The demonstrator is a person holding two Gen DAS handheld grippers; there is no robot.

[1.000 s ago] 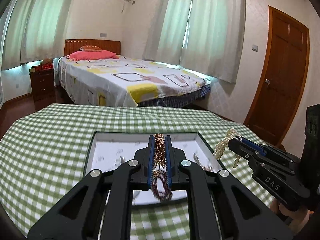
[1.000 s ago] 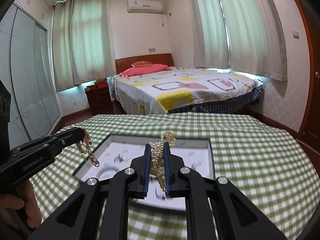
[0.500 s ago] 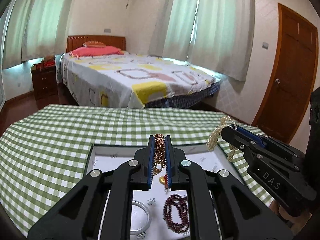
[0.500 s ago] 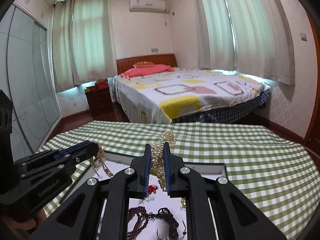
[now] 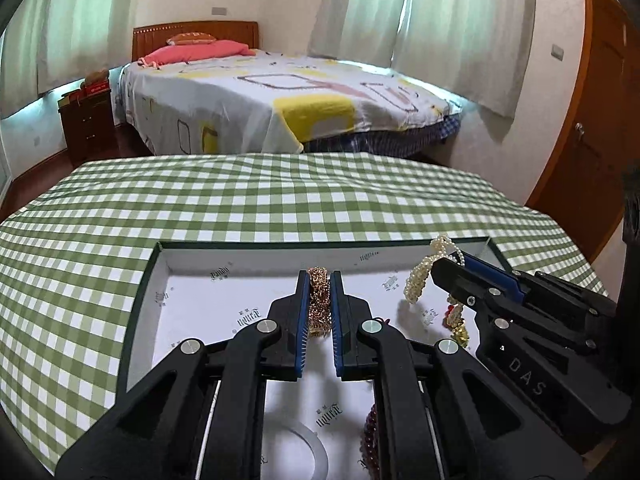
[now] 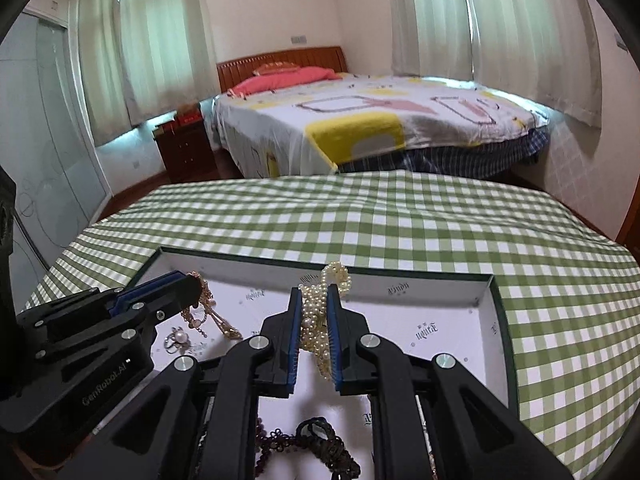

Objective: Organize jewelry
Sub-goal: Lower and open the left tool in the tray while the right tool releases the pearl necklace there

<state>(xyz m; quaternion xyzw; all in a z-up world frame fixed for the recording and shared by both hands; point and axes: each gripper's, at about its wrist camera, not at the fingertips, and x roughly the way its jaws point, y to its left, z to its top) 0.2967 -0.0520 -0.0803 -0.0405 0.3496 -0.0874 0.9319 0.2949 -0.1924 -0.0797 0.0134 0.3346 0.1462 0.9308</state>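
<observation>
My left gripper [image 5: 319, 280] is shut on a gold chain [image 5: 319, 308], which hangs just above the white floor of a dark-rimmed tray [image 5: 240, 245]. My right gripper [image 6: 315, 294] is shut on a pearl necklace [image 6: 320, 324] bunched between its blue pads, over the same tray [image 6: 400, 273]. Each wrist view also shows the other gripper: the right gripper [image 5: 444, 266] with its pearl necklace [image 5: 418, 280] looped over the tip, and the left gripper [image 6: 192, 282] with the gold chain [image 6: 206, 314] dangling onto the tray floor.
In the tray lie a silver bangle [image 5: 316, 452], dark red beads [image 5: 370, 432], a pearl ring [image 6: 178, 338] and a dark lace band [image 6: 324, 444]. The tray sits on a green checked tablecloth [image 5: 280, 200]. A bed [image 5: 280, 92] stands beyond the table.
Both grippers have moved forward and down over the tray, still holding their jewelry. The tray now fills the lower part of both views and its far rim is close.
</observation>
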